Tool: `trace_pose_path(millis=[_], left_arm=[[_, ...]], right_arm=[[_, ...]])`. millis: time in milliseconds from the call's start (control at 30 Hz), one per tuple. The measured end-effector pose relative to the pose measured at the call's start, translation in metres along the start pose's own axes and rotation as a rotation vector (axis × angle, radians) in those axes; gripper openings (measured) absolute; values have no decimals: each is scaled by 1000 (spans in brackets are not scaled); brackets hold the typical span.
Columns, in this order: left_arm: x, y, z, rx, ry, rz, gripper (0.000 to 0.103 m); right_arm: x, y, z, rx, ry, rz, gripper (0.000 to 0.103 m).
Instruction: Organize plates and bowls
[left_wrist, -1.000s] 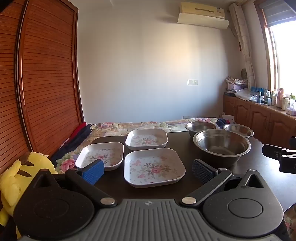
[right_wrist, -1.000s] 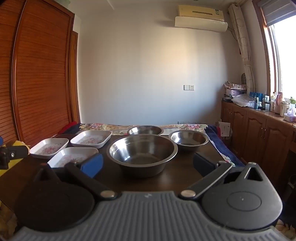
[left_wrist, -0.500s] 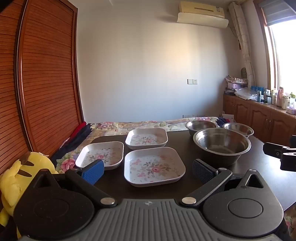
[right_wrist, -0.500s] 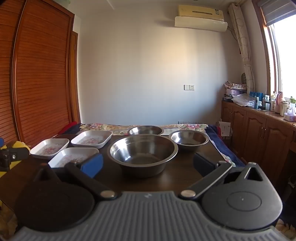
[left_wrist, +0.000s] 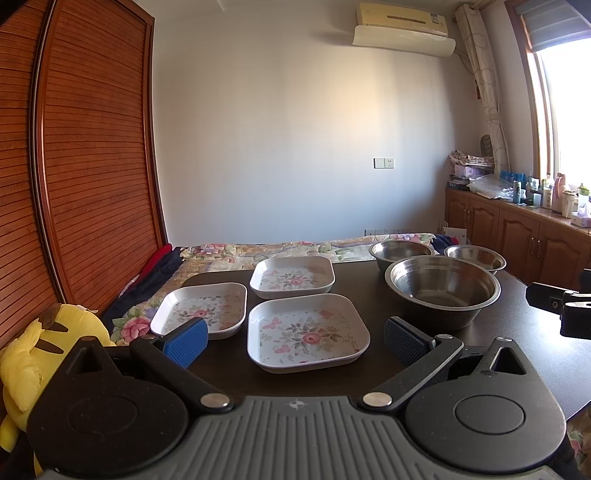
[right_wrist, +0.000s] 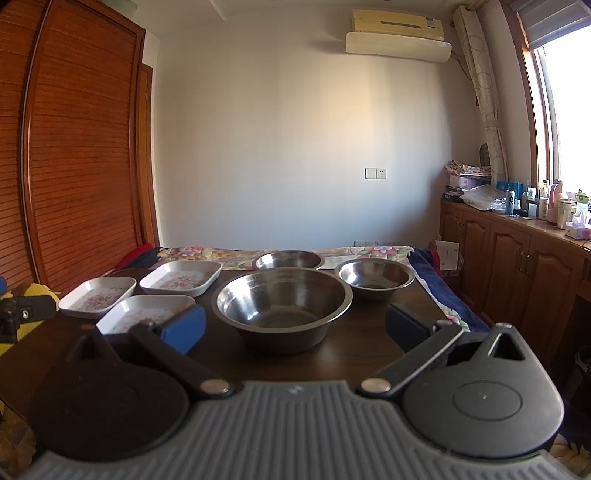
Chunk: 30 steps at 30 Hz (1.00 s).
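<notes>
Black fingers (left_wrist: 436, 345); blue pads (left_wrist: 186, 341)

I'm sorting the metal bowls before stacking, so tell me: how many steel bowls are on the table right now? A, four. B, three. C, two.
B: the right wrist view shows a large bowl in front, with a back bowl and a right bowl behind it, all separate on the table.

White plates (left_wrist: 307, 335) with pink flowers; silver bowls (right_wrist: 282, 306); dark-brown table (left_wrist: 524, 347).
</notes>
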<state>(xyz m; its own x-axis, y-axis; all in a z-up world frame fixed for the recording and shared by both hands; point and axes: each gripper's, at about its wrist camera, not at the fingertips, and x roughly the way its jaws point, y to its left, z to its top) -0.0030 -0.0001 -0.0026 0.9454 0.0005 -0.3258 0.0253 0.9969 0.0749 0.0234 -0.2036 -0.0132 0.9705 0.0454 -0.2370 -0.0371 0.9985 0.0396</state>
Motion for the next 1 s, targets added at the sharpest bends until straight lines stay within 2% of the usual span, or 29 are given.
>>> trace_pose_path(millis=[1000], left_arm=[[0, 0, 0, 2, 1, 1, 103]], right_arm=[[-2, -1, 0, -2, -3, 0, 103]])
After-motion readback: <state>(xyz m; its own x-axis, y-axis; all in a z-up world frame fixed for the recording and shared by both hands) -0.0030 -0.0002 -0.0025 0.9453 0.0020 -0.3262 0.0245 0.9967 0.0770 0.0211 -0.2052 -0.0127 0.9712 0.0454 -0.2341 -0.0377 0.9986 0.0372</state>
